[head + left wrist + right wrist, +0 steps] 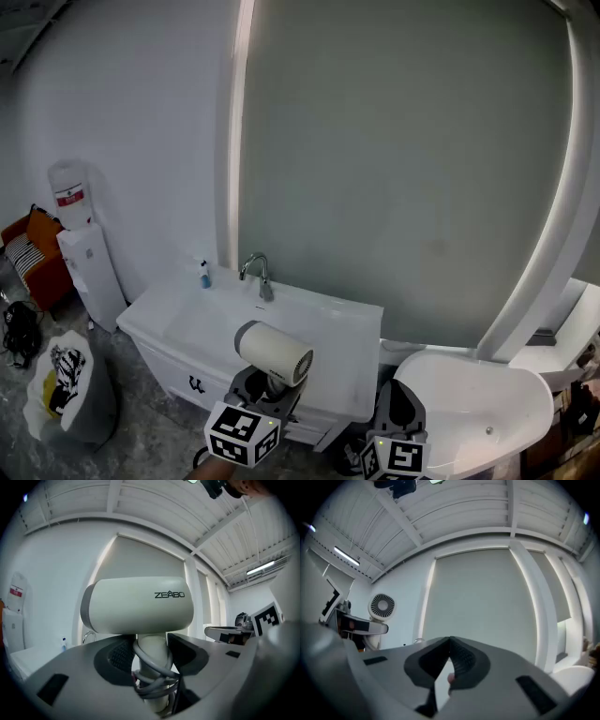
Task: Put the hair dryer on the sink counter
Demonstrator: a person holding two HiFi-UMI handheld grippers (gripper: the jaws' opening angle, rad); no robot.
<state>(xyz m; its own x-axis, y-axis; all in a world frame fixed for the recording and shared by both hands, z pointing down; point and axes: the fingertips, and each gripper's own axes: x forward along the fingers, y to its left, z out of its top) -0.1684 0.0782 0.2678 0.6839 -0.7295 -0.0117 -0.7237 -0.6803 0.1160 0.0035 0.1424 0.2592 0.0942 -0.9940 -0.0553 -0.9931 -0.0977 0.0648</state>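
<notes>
A cream hair dryer (273, 351) with a grey rear ring is held upright by its handle, with its cord wound round the handle. My left gripper (270, 382) is shut on that handle, in front of the white sink counter (342, 330) and above its front edge. In the left gripper view the hair dryer (138, 604) fills the middle, and the left gripper (151, 657) clamps the handle and cord from both sides. My right gripper (401, 414) hangs low, right of the counter. In its own view the right gripper (450, 643) has its tips touching and holds nothing.
A chrome faucet (258, 274) and a small blue bottle (205, 274) stand at the counter's back edge by the basin (202, 319). A white bathtub (483, 412) sits at the right. At the left are a water dispenser (86, 253), a grey bag (67, 384) and an orange seat (33, 246).
</notes>
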